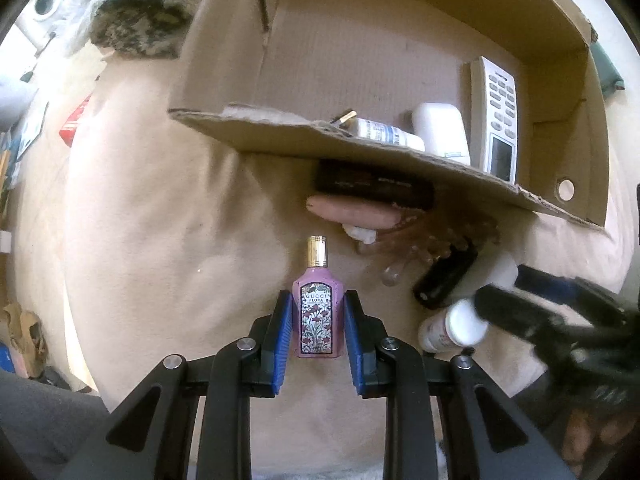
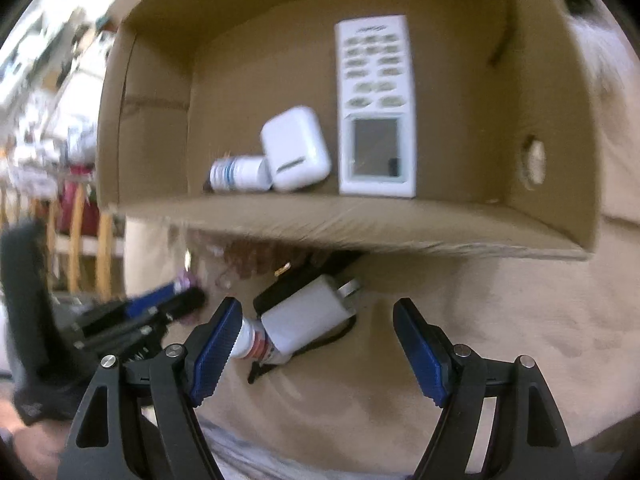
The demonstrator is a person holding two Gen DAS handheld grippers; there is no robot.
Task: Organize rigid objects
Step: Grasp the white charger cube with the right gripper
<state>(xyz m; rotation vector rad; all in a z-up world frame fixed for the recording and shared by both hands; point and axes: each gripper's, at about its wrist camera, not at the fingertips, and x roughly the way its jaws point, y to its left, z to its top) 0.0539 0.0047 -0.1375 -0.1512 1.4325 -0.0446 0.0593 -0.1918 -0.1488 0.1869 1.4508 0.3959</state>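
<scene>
Left wrist view: the left gripper (image 1: pixel 318 320) reaches forward, low over a beige blanket (image 1: pixel 160 240), its blue-padded jaws narrow on either side of a pink Gucci Flora perfume bottle (image 1: pixel 317 314) that lies flat, gold cap pointing away; whether the pads press the glass cannot be told. Beyond it stands a cardboard box (image 1: pixel 360 60) holding a white remote control (image 1: pixel 496 120), a white earbud case (image 1: pixel 440 128) and a small white bottle (image 1: pixel 384 132). At right, blurred, the right gripper (image 1: pixel 532 296) angles in beside a white pill bottle (image 1: pixel 452 328).

Right wrist view: the right gripper (image 2: pixel 318 336) points level toward the box (image 2: pixel 280 220), jaws wide and holding nothing. Between them lie a white charger plug (image 2: pixel 308 316) and the pill bottle (image 2: pixel 256 344), which sits just beside the left pad. The remote control (image 2: pixel 374 108), earbud case (image 2: pixel 296 148) and small bottle (image 2: pixel 240 174) rest inside the box.
</scene>
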